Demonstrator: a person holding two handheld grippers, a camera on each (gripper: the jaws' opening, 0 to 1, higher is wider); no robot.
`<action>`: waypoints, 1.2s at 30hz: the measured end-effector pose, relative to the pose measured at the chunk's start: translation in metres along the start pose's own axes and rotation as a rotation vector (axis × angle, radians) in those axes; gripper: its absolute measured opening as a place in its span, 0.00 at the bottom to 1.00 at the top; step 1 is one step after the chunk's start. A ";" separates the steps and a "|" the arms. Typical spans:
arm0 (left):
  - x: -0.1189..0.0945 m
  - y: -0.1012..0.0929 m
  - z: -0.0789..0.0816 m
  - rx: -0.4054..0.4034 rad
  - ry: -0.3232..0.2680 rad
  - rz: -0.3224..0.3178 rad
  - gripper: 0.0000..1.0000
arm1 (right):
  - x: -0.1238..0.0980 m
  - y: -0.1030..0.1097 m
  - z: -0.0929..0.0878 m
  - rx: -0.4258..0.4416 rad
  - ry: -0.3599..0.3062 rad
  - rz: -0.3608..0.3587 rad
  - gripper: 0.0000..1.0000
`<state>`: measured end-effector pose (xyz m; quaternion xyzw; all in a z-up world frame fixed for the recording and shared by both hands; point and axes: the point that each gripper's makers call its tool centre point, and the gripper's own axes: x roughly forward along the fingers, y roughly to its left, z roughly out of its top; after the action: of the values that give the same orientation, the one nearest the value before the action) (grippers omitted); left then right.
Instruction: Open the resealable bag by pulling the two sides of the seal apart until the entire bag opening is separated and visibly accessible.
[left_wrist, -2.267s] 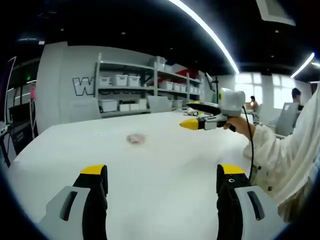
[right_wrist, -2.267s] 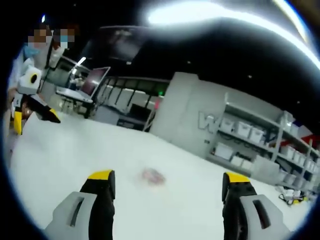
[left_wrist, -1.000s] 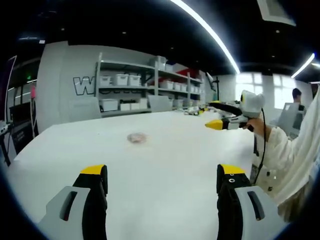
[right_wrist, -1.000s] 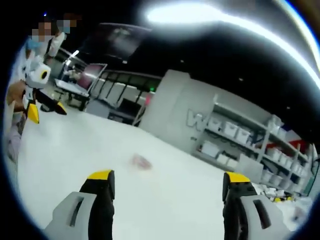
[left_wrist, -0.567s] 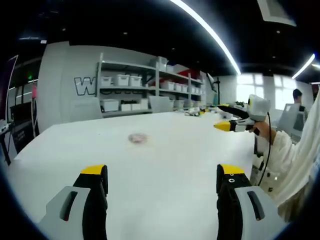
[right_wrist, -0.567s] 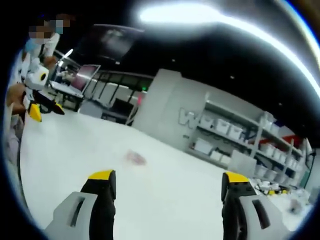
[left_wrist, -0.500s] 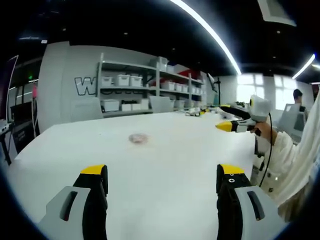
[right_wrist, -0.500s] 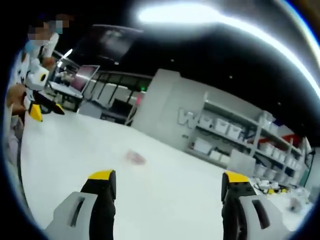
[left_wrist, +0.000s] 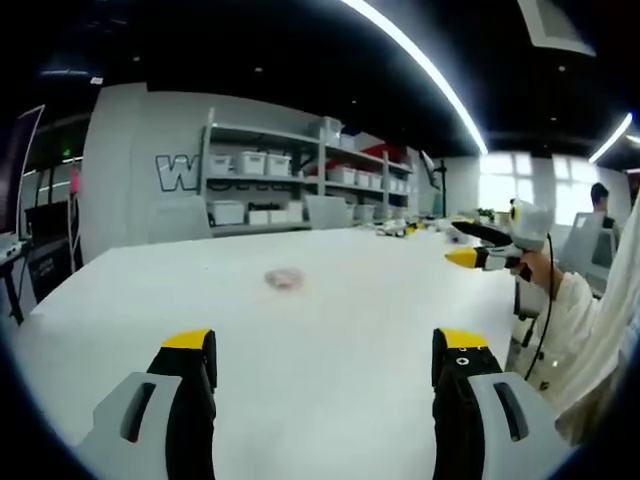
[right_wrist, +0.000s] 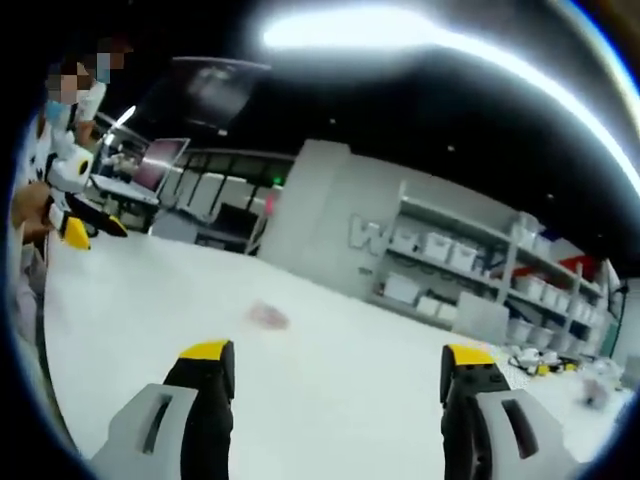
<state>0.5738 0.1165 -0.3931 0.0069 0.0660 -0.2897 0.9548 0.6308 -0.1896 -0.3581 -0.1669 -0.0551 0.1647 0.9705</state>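
Two grippers: both held above a white table (left_wrist: 330, 350), each with its jaws spread wide and nothing between them
Left gripper (left_wrist: 325, 350): its yellow-tipped black jaws rise from the bottom of the left gripper view, well apart; it also appears at the far left of the right gripper view (right_wrist: 82, 228), held in a hand (right_wrist: 30, 208), where I cannot tell how its jaws stand
Right gripper (right_wrist: 335, 357): jaws parted in the right gripper view, bare tabletop between them; in the left gripper view it comes in from the right (left_wrist: 475, 250), yellow tip pointing left, above the table's far right edge
Hand and sleeve: a hand (left_wrist: 535, 268) grips the right gripper's handle; a white sleeve (left_wrist: 590, 330) runs down the right side; a dark cable hangs from the gripper
Resealable bag (left_wrist: 285, 278): small, pale pinkish, lying flat on the table well beyond both grippers, touched by neither; in the right gripper view it is a blurred pink patch (right_wrist: 268, 316); whether its seal is parted is too small to tell
Shelving (left_wrist: 290, 185): racks beyond the table's far edge, holding white bins; large letters on the grey wall beside them
Farthest: bright windows (left_wrist: 520, 180) at right; long ceiling light strips overhead
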 end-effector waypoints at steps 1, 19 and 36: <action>-0.001 0.000 0.000 0.000 -0.001 0.002 0.88 | 0.000 0.000 0.001 0.002 -0.006 0.000 0.85; -0.005 0.001 -0.001 -0.008 -0.007 0.016 0.88 | -0.002 0.004 -0.004 0.017 -0.006 0.004 0.84; -0.005 0.003 -0.002 -0.019 -0.008 0.018 0.88 | -0.001 0.006 -0.006 0.025 -0.005 0.013 0.83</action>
<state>0.5717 0.1219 -0.3944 -0.0025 0.0648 -0.2804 0.9577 0.6292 -0.1860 -0.3654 -0.1547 -0.0543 0.1719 0.9714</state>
